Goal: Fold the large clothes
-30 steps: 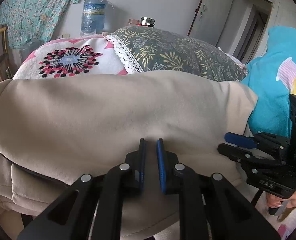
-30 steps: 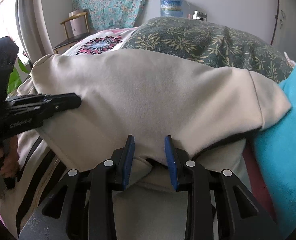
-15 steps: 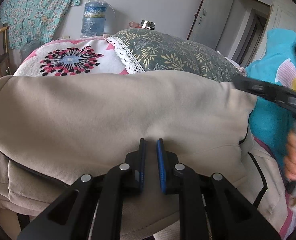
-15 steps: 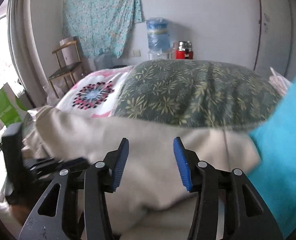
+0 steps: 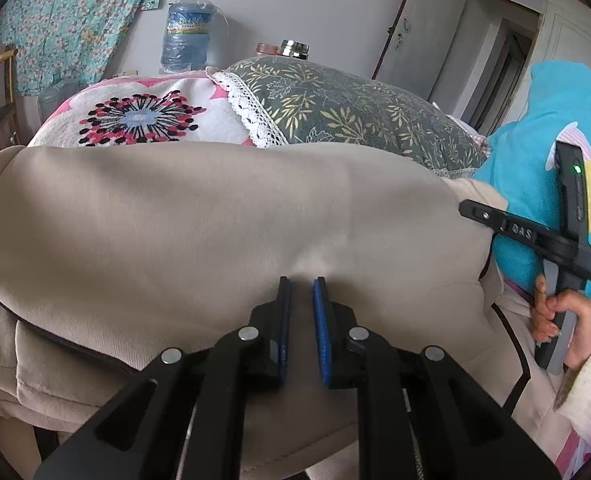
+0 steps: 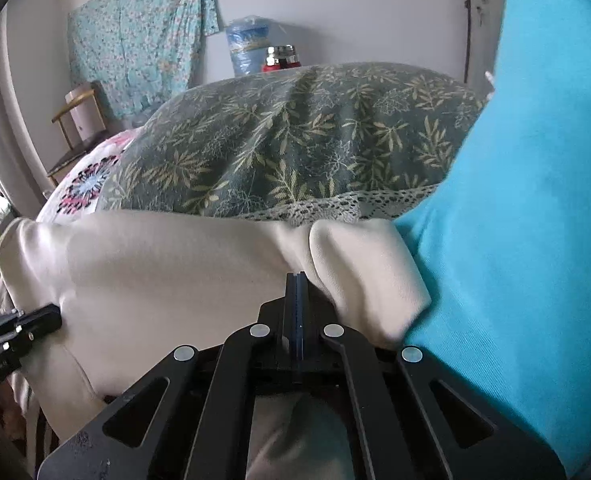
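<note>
A large beige garment (image 5: 215, 220) with dark piping lies folded across the bed in front of the pillows. My left gripper (image 5: 300, 280) is shut on its near fold, and the cloth puckers at the blue pads. My right gripper (image 6: 296, 276) has its pads pressed together on the garment's (image 6: 175, 264) right end, where the fabric bunches into a ridge. In the left wrist view, the right gripper (image 5: 465, 211) touches that right corner, held by a hand (image 5: 563, 308). The left gripper (image 6: 53, 314) shows at the left edge of the right wrist view.
Behind the garment lie a grey-green leaf-print pillow (image 5: 355, 108) and a pink flower-print pillow (image 5: 143, 116). A turquoise blanket (image 6: 515, 200) rises close on the right. A water bottle (image 5: 185, 38) and a flask stand by the far wall, with a chair at far left.
The right gripper let go of the near fold, opened, swung up to the garment's right corner and shut there. The left gripper kept still, shut on the cloth.
</note>
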A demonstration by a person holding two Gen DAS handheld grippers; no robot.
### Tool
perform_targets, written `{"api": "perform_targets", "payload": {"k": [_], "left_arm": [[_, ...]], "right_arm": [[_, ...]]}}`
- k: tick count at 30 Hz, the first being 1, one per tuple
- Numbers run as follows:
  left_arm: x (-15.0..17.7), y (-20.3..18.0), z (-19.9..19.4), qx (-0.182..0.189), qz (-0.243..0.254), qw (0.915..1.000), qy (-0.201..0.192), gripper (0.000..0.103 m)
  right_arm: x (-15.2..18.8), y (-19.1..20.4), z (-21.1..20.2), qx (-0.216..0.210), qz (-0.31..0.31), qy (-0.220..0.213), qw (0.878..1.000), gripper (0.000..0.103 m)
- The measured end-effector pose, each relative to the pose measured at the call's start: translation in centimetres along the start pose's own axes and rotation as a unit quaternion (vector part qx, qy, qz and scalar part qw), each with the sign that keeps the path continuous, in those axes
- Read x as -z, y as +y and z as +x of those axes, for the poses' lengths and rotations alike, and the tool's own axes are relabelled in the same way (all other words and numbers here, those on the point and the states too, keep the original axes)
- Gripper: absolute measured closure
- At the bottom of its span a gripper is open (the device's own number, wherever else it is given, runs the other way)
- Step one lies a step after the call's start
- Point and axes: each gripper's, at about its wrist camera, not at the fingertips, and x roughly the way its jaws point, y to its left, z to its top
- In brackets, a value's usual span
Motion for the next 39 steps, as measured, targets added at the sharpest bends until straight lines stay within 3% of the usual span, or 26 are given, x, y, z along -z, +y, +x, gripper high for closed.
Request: {"api": "perform_targets", "payload": {"k": [7, 12, 13, 14, 15, 16, 17, 19, 22, 26, 29, 31, 32, 33, 35, 36, 39], "left_arm": [[-0.1, -0.3, 0.1, -0.004, 0.001, 1.0000, 0.003, 0.090], [-0.4, -0.4, 0.0, -0.012, 0.005, 0.9999, 0.007, 0.089], [-0.6, -0.6, -0.2, -0.020, 0.007, 0.9997, 0.012, 0.089], [-0.7, -0.7, -0.4, -0.028, 0.008, 0.9995, 0.015, 0.089], [-0.9, -0.8, -1.1, -0.040, 0.001, 0.9990, 0.018, 0.089], [-0.9, -0.8, -1.8, -0.046, -0.007, 0.9988, 0.015, 0.088], [-1.0, -0.7, -2.5, -0.054, -0.016, 0.9984, 0.006, 0.083], [-1.5, -0.6, -4.9, -0.065, -0.018, 0.9971, -0.035, 0.082], [-3.3, -0.6, -6.2, -0.063, -0.016, 0.9961, -0.059, 0.082], [-6.3, 0.7, -5.0, -0.038, -0.046, 0.9970, -0.048, 0.082], [-7.1, 3.3, -2.7, -0.024, -0.092, 0.9953, -0.020, 0.082], [-6.4, 6.8, -1.6, -0.018, -0.145, 0.9892, -0.004, 0.084], [-5.7, 8.8, -1.3, -0.005, -0.181, 0.9835, 0.000, 0.097], [-5.1, 10.3, -1.4, 0.012, -0.211, 0.9775, 0.000, 0.100], [-3.4, 13.8, -2.0, 0.079, -0.288, 0.9542, -0.013, 0.100], [-2.9, 14.8, -2.6, 0.090, -0.305, 0.9476, -0.025, 0.100], [-2.4, 16.9, -4.9, 0.063, -0.327, 0.9410, -0.057, 0.100]], "right_arm": [[2.6, 0.2, -1.9, 0.047, -0.039, 0.013, 0.998, 0.103], [0.9, -1.5, -2.3, 0.022, 0.095, 0.075, 0.992, 0.103], [0.8, -1.4, -3.1, 0.027, 0.100, 0.069, 0.992, 0.103], [0.9, -0.9, -4.2, 0.033, 0.093, 0.052, 0.994, 0.097], [1.4, 0.2, -5.9, 0.049, 0.069, 0.015, 0.996, 0.087], [2.0, 1.1, -7.3, 0.060, 0.042, -0.018, 0.997, 0.061], [2.7, 2.2, -8.5, 0.063, 0.011, -0.049, 0.997, 0.053], [4.0, 5.2, -10.2, 0.069, -0.071, -0.094, 0.991, 0.056], [4.0, 9.6, -10.6, 0.041, -0.161, -0.110, 0.980, 0.056], [3.0, 14.7, -9.4, -0.022, -0.211, -0.115, 0.970, 0.058], [2.7, 16.7, -7.4, -0.035, -0.225, -0.105, 0.968, 0.057], [3.3, 16.9, -5.3, -0.036, -0.230, -0.074, 0.970, 0.056], [4.0, 16.4, -3.6, -0.029, -0.232, -0.045, 0.971, 0.056], [4.4, 16.1, -2.6, -0.027, -0.233, -0.030, 0.972, 0.055], [5.4, 14.2, -1.5, -0.063, -0.195, -0.030, 0.978, 0.052], [5.0, 13.6, -1.6, -0.065, -0.179, -0.026, 0.981, 0.050], [4.7, 13.3, -1.4, -0.079, -0.166, -0.015, 0.983, 0.048]]}}
